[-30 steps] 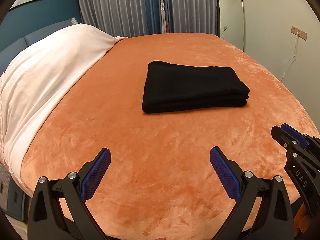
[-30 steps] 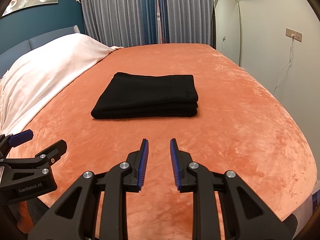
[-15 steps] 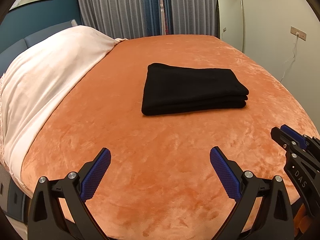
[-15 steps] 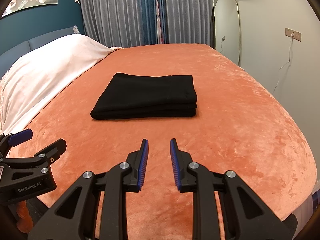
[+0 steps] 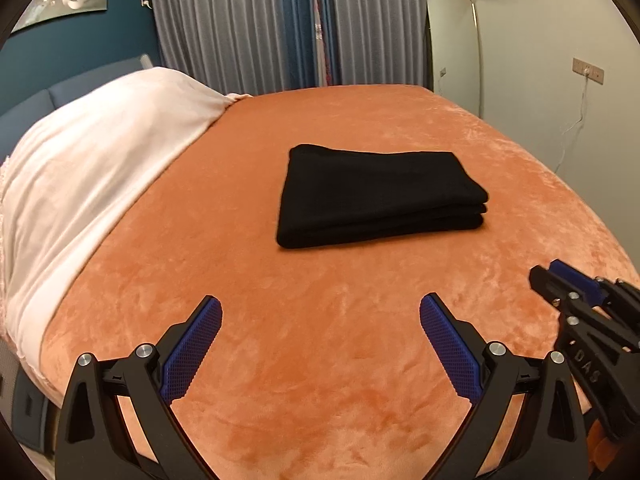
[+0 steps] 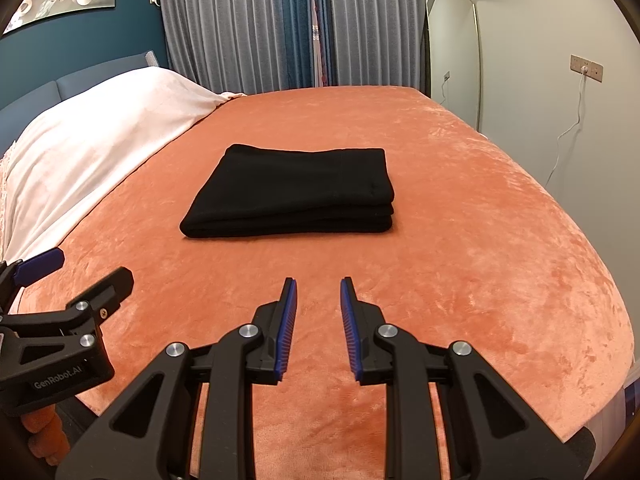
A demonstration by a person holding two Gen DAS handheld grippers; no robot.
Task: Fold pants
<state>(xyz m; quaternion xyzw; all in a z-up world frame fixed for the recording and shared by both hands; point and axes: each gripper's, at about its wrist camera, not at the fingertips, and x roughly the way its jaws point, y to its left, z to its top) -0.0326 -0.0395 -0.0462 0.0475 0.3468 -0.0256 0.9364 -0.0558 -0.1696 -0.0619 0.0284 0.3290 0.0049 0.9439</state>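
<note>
The black pants (image 5: 376, 194) lie folded in a neat flat stack in the middle of the orange bed cover (image 5: 320, 360); they also show in the right wrist view (image 6: 292, 192). My left gripper (image 5: 320, 312) is wide open and empty, held back near the bed's front edge, well short of the pants. My right gripper (image 6: 318, 292) is open with a narrow gap between its jaws, empty, also back from the pants. Each gripper shows at the edge of the other's view: the right one (image 5: 568, 288), the left one (image 6: 72, 280).
A white blanket (image 5: 88, 168) covers the left side of the bed by the blue headboard. Grey and blue curtains (image 5: 304, 24) hang behind. A mirror (image 5: 452, 48) leans at the back right. A wall socket with a cable (image 5: 586, 70) is at the right.
Both grippers have drawn back and lifted a little, so the pants sit slightly farther off. The pants have not moved and both jaws keep the same opening.
</note>
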